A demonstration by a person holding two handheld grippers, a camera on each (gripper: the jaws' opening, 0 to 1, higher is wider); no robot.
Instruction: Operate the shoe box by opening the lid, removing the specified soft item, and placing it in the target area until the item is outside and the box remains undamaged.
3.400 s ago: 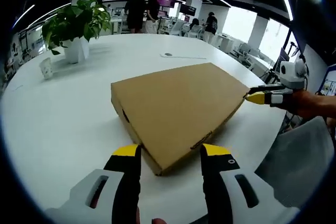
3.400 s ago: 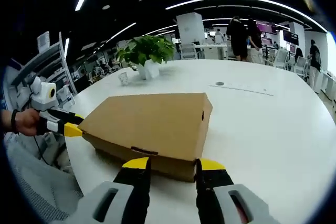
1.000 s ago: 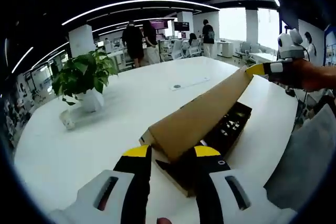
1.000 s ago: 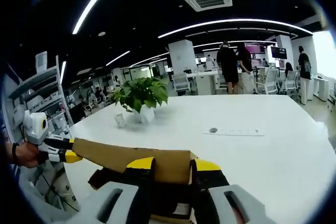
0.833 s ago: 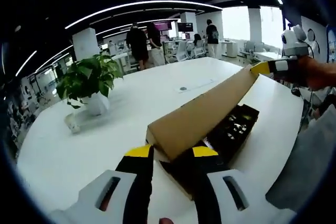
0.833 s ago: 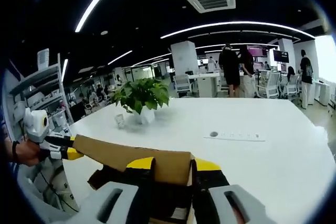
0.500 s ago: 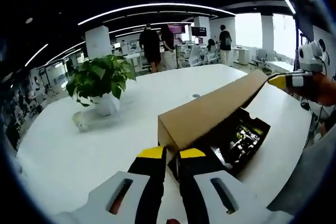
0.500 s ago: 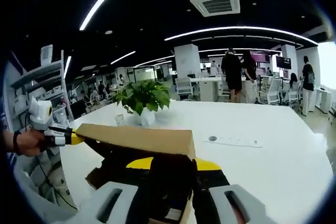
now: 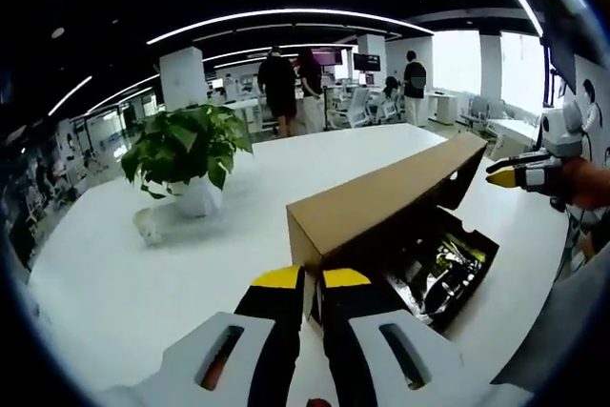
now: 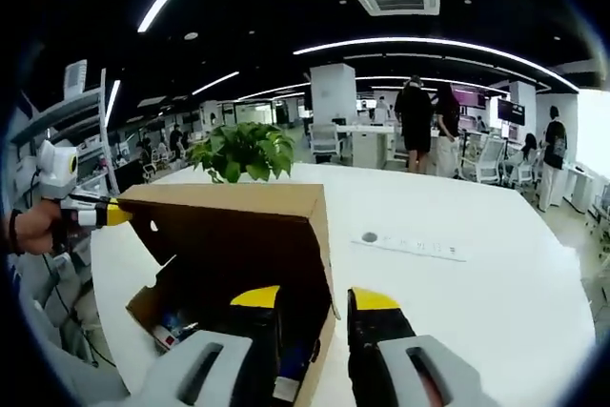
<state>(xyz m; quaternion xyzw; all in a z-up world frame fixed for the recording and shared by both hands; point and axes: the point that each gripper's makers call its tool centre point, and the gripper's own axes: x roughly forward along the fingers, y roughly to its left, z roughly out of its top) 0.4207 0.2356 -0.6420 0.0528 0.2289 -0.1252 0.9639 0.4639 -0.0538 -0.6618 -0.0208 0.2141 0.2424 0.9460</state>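
Potted plant (image 9: 186, 154) on white worktop (image 9: 95, 264), small cup (image 9: 146, 227) just beside; people standing (image 10: 416, 126) among distant office chairs.

1. Left gripper (image 9: 310, 283): two black jaws with yellow tips on pale grey slotted bodies.
2. Right gripper (image 10: 315, 302): identical colours and build.
3. Dark wristband (image 10: 13, 232) worn beside the left gripper.

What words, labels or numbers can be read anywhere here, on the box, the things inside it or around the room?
Nothing can be read in either view.
Shoe box: plain brown cardboard, no print visible.
Items inside the box: some carry coloured patches that may be labels, too small and blurred to read.
Wall screens at the back of the room: lit, but blurred.
White strip on the table: no legible marking.
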